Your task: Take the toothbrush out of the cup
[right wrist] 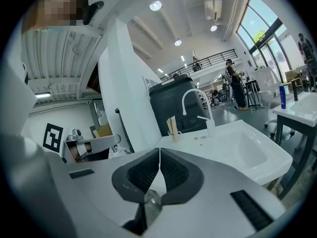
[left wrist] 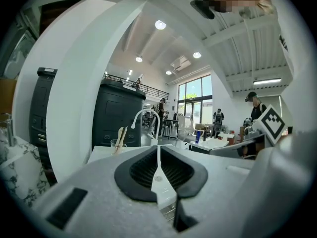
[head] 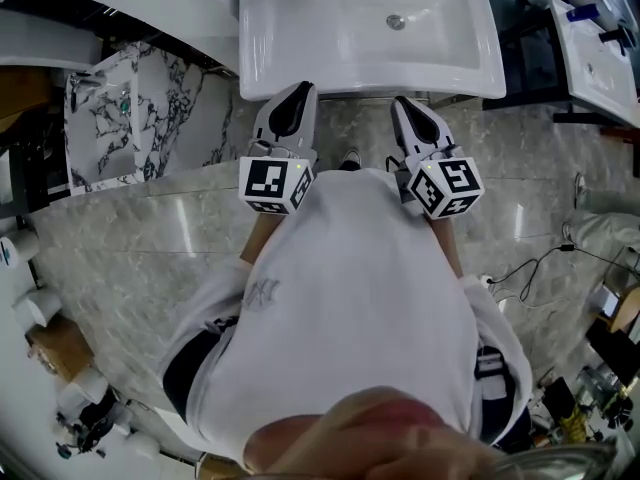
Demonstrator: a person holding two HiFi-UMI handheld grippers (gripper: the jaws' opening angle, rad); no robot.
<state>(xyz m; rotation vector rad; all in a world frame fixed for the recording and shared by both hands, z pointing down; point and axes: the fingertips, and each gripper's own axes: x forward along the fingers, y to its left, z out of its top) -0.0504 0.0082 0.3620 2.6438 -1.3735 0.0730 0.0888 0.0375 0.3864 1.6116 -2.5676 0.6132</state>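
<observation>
Closest in, the left tool [head: 298, 90] and the right tool [head: 407, 105] are held side by side in front of the person's chest, pointing towards the washbasin [head: 340, 43]. Each has its jaws pressed fully together with nothing between them, as each gripper view shows (left tool [left wrist: 158, 150], right tool [right wrist: 159, 155]). Neither can take anything until it opens. Arriving at the cup shut would mean nudging it instead of gripping.

The washbasin's bowl [right wrist: 242, 150] looks empty and dry. A curved white faucet [right wrist: 194, 95] stands at its back edge.

Farthest off, at the back corner of the rim just beside the faucet, is a small clear cup [right wrist: 174, 135], upright. The toothbrush [right wrist: 172, 125] leans in it, pale handle upward, well apart from both tools. There seem to be two sticks in the cup, but it is too small to be sure.

The cup is probably light and sits near the rim. Pulling the leaning handle sideways rather than upward could tip it into the bowl or off the back. A pinch on two handles together could drag both out. A slim handle gripped only at its tip may also swivel or slip.
</observation>
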